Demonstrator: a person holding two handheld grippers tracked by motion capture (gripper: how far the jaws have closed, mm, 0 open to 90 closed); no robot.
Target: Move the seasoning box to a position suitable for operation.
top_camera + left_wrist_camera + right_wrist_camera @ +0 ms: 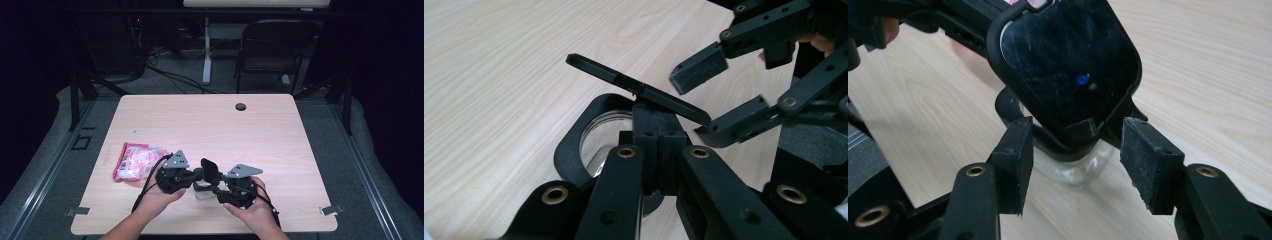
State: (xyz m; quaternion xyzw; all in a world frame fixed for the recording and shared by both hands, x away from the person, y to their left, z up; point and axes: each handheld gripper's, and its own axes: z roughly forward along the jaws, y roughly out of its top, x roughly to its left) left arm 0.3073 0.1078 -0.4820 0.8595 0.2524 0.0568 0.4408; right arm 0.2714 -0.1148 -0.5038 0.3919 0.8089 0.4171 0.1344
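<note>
You are opening a small clear glass jar (1075,170) with a hinged black lid (1068,70). Your left gripper (659,135) is clenching the jar's black collar right at the hinge, its jaws pressed together. Your right gripper (1073,165) is released, its pads standing spread to either side of the raised lid's lower edge without touching it. The jar is sitting just ahead of both grippers, between them on the table (210,125). Judging by this, the lid is already flipped up; next you likely need to draw your right gripper clear while keeping the jar steady.
</note>
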